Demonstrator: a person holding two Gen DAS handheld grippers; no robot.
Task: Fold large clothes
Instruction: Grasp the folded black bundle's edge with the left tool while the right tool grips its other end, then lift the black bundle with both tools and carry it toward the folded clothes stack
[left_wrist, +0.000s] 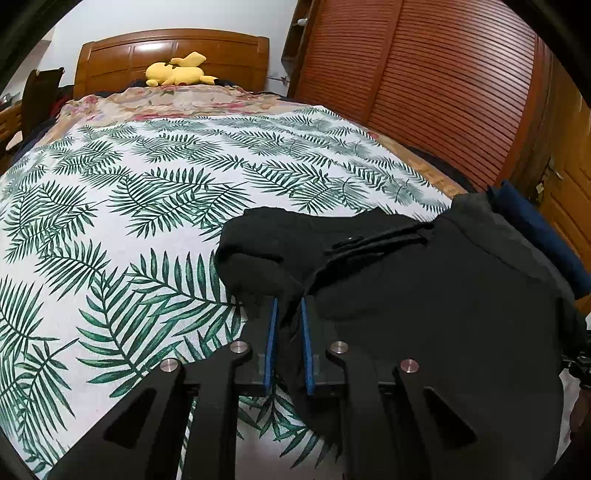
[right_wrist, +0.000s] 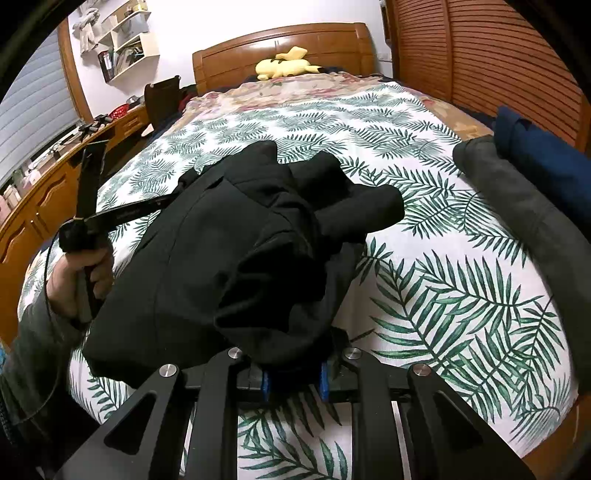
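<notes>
Both grippers, left (left_wrist: 289, 314) and right (right_wrist: 293, 373), are clamped on bunched black garment (right_wrist: 207, 258), and thin bites like these could slip if lifted unevenly.

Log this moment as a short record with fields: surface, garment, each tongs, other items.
surface: bed with a palm-leaf sheet
garment: black garment, bunched, near the foot of the bed
left tongs: shut on a fold of the black garment
right tongs: shut on the garment's near edge
other clothes: grey pile and navy pile, at the bed's right edge
far end: yellow plush by the headboard
</notes>
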